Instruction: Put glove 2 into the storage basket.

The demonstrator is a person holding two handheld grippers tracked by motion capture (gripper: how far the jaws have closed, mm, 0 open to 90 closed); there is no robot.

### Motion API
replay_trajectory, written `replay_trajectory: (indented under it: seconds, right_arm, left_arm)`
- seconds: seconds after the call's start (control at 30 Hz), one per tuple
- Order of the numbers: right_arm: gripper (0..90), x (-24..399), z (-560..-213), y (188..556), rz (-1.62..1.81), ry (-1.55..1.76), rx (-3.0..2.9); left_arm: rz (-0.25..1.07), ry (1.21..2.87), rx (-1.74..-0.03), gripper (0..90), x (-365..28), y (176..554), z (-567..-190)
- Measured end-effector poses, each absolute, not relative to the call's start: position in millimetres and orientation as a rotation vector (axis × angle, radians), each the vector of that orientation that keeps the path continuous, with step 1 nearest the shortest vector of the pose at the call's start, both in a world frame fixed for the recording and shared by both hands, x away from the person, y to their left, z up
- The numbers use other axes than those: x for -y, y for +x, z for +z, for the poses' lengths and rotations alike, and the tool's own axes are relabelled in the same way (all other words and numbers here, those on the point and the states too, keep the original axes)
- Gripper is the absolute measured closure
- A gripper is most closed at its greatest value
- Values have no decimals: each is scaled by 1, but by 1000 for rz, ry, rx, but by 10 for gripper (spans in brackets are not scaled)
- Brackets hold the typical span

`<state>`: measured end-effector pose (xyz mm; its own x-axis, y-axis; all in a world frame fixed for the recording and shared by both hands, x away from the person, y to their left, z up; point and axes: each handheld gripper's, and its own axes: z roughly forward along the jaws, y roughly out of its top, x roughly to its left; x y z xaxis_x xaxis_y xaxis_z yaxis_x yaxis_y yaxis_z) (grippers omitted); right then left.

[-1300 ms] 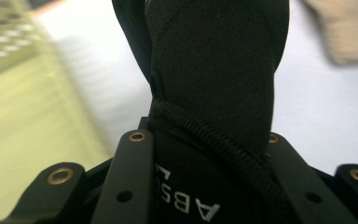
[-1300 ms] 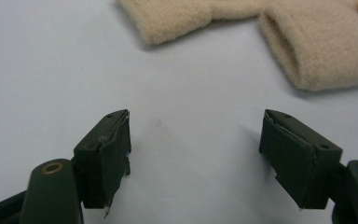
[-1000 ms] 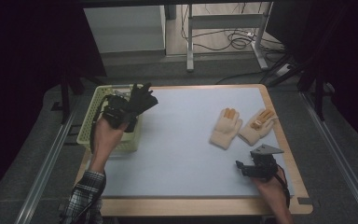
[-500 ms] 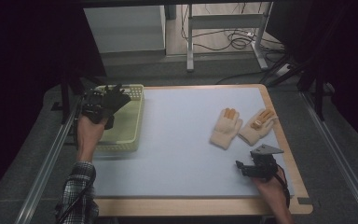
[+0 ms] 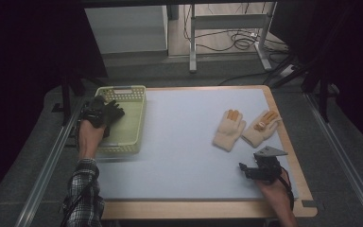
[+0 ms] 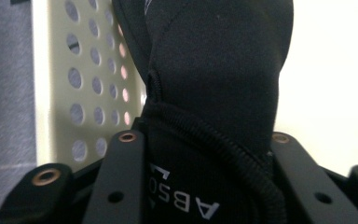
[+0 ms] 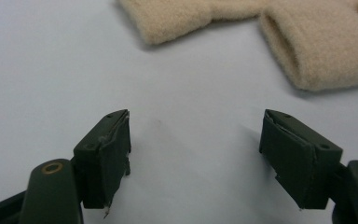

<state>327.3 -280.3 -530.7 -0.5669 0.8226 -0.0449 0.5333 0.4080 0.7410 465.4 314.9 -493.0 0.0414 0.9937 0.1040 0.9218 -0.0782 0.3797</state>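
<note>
- Your right claw (image 5: 244,169) sits near the bench's front right corner, jaws wide apart with nothing between them, hovering just over the pale blue mat (image 5: 179,142). In the right gripper view its pads (image 7: 105,154) frame bare mat, with the cuffs of the beige gloves (image 7: 242,28) ahead.
- Those two beige gloves (image 5: 246,127) lie flat side by side near the bench's right edge, touching or nearly so, fingers pointing toward the far edge. If you reach for one cuff, you could catch both, since the cuffs lie so close.
- Your left claw (image 5: 105,113) holds a black glove (image 5: 111,112) over the yellow-green basket (image 5: 127,137) at the bench's far left corner. In the left gripper view the black glove (image 6: 214,93) fills the gap between the jaws, and the jaws have just been opening a little with the fabric between them.
- Judging from that, the release is under way. The glove could snag on a pad and drag back out when you withdraw, or drape over the basket's perforated wall (image 6: 88,84) instead of dropping inside, because the claw sits close to the basket's left rim.
- The bench has a wooden border (image 5: 203,208). Beyond its far edge you have grey floor, table legs and loose cables in a dim room.
</note>
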Motion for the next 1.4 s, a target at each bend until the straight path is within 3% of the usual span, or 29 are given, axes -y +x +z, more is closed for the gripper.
replay_trajectory:
  seconds: [0.07, 0.23, 0.37, 0.6, 0.87, 1.4]
  right_arm:
    - [245, 280, -531, 327, 974, 1161, -2265]
    - [245, 280, -531, 327, 974, 1161, -2265]
    - [245, 280, -531, 327, 973, 1161, -2265]
    - [245, 280, -531, 327, 974, 1162, -2265]
    - [245, 280, -531, 327, 974, 1163, -2265]
    - [245, 280, -530, 327, 969, 1159, -2268]
  left_arm:
    - [462, 2141, -2002, 566, -315, 469, -496]
    - [427, 2205, -1977, 221, -311, 471, -496]
    - [385, 2214, -1924, 64, -311, 465, -485]
    - [335, 2069, -1785, 45, -324, 443, -464]
    - [381, 2069, -1595, 35, -317, 408, -470]
    - [489, 1979, -1252, 27, -273, 333, -455]
